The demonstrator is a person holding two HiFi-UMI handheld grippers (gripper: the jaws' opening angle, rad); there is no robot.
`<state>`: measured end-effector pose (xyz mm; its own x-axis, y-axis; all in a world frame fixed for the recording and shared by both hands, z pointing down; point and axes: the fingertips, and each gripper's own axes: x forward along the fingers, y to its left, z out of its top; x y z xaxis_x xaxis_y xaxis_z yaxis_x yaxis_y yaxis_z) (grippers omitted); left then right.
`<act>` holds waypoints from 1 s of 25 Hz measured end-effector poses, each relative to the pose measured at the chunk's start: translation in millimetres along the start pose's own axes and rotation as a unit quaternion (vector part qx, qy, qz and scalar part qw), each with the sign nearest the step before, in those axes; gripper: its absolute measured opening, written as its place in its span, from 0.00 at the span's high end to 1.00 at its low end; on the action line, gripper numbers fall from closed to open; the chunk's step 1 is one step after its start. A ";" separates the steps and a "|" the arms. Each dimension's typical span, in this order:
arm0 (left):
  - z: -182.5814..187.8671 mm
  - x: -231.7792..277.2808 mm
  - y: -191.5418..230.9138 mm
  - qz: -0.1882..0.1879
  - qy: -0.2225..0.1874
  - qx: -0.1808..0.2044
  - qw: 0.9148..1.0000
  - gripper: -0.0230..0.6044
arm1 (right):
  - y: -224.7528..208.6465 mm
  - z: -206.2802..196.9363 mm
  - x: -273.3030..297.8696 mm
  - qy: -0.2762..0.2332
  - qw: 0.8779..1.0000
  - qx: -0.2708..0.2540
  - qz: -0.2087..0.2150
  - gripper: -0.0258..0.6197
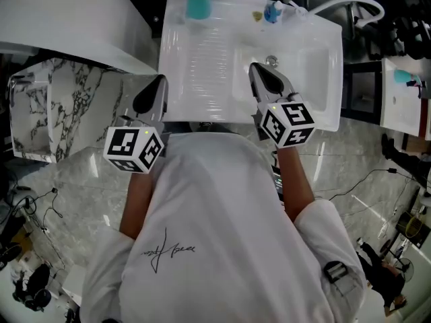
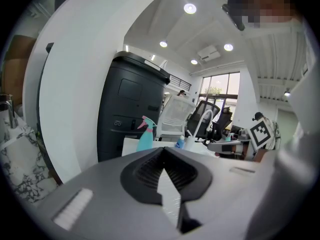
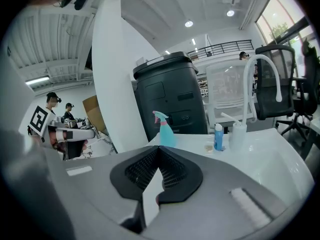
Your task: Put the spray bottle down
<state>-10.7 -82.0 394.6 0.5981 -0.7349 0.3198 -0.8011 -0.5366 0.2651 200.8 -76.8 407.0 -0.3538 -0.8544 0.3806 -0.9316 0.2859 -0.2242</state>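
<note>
The teal spray bottle (image 1: 199, 4) with a pink-and-blue trigger head stands upright on the far left corner of the white sink counter (image 1: 202, 59); neither gripper touches it. It also shows beyond the jaws as the spray bottle (image 2: 145, 136) in the left gripper view and the spray bottle (image 3: 165, 130) in the right gripper view. My left gripper (image 1: 160, 79) hovers at the counter's near left edge, its jaws shut and empty (image 2: 162, 150). Over the basin, near the drain (image 1: 271, 61), my right gripper (image 1: 254, 67) is shut with nothing between its jaws (image 3: 159, 149).
A small blue bottle (image 1: 273, 12) and a white curved faucet (image 1: 350, 5) stand at the counter's far right. A tall black bin (image 3: 170, 99) rises behind the counter. A marble-topped unit (image 1: 47, 106) sits to the left. Other people and office chairs are in the background.
</note>
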 end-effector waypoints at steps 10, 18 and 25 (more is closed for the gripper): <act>2.8 3.4 2.2 -0.006 0.003 -0.014 1.000 0.89 | 7.4 11.0 -1.7 -0.011 0.999 0.002 0.041 0.97; -5.8 3.4 3.2 -0.007 0.015 -0.030 0.999 0.93 | 5.6 4.6 -1.5 0.000 0.999 -0.001 0.041 0.97; -19.4 5.1 -1.7 -0.012 0.040 -0.039 0.998 0.95 | 13.6 -1.1 -6.9 0.011 0.998 0.002 0.068 0.97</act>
<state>-5.8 -76.8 413.5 0.6189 -0.6859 0.3827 -0.7846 -0.5167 0.3427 190.4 -66.6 402.3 -0.4784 -0.7985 0.3654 -0.8746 0.3962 -0.2794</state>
